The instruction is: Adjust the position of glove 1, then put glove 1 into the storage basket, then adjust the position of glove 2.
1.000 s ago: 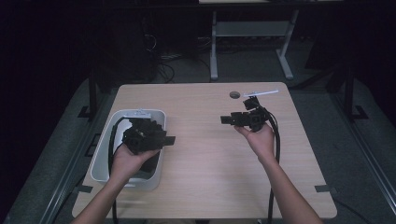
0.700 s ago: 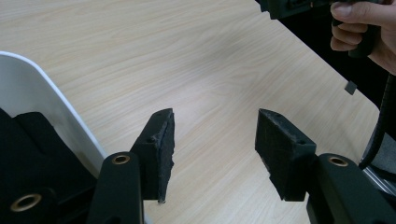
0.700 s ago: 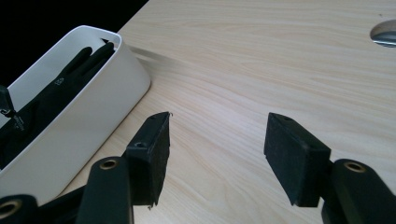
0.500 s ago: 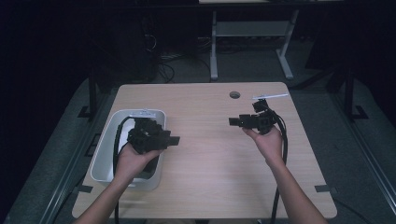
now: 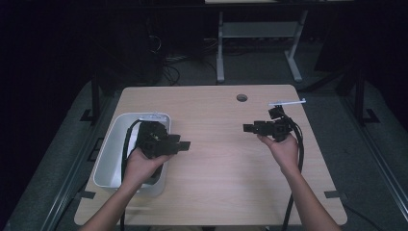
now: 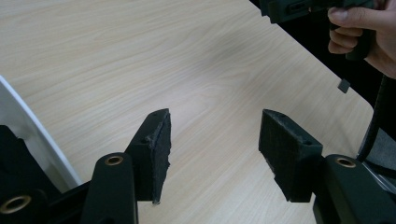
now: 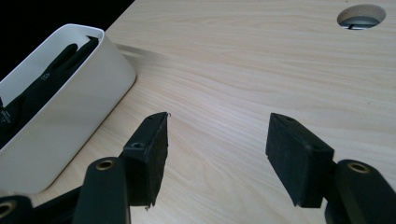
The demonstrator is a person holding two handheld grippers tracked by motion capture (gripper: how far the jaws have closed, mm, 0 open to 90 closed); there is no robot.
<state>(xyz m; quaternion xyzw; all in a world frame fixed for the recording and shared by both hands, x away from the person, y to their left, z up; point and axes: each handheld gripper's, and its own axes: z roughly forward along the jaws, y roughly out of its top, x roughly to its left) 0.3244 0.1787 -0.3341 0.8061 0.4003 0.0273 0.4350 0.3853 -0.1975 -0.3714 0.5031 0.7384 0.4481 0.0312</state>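
My left gripper [image 5: 185, 144] is held level over the near right rim of a white bin [image 5: 110, 154], jaws pointing right across the table. In the left gripper view it [image 6: 215, 126] stands open over bare wood; its jaws have just been opening, with nothing between them. My right gripper [image 5: 246, 128] hovers over the right half of the table, jaws pointing left toward the bin. Its own view shows it [image 7: 217, 128] open and empty, with the bin [image 7: 70, 107] off to the left. Something dark [image 7: 42, 88] lies inside the bin; I cannot tell what it is.
The wooden table [image 5: 216, 178] has a round cable hole [image 5: 242, 97] near its far edge. The person's right hand [image 6: 369, 42] appears at the top right of the left gripper view. Black cables trail from both grippers. A metal desk frame [image 5: 221, 48] stands on the dark floor beyond.
The right hand has carried its gripper to the right and slightly nearer the person. The left hand has stayed over the bin's rim.
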